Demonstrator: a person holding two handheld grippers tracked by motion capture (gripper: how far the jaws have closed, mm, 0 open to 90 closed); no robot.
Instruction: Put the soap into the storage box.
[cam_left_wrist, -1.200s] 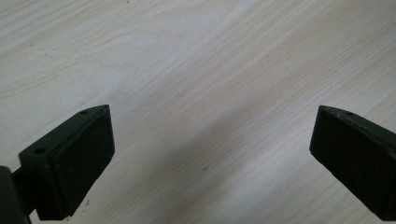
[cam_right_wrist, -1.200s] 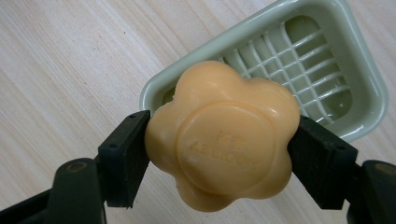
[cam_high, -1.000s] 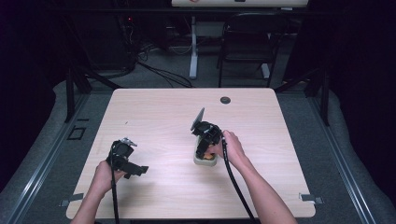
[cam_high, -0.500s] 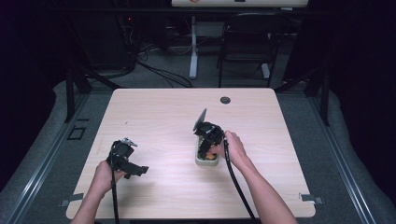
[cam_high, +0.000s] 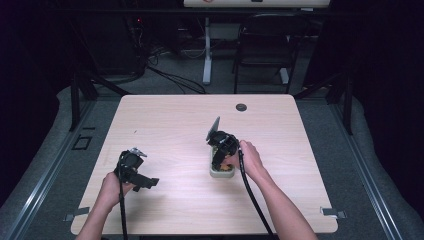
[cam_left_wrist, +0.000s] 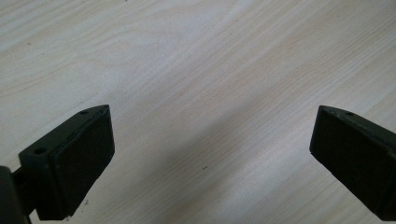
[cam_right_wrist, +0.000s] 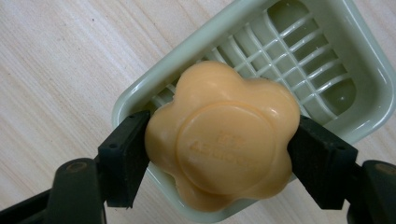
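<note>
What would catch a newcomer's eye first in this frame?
The orange flower-shaped soap stands out at once, clamped between the right gripper's black fingers over a pale green slatted soap dish. In the high view that dish sits near the middle of the light wooden table. The left gripper is open over bare wood near the table's front left.

Light: my table (cam_high: 170, 125) evenly lit, surroundings dark | Glare: sheen on my soap (cam_right_wrist: 224, 135) | Focus: my near jaws soft

Embossed lettering on the soap

We see raised lettering on the round centre of the orange soap (cam_right_wrist: 223, 142), but we cannot read it.
</note>
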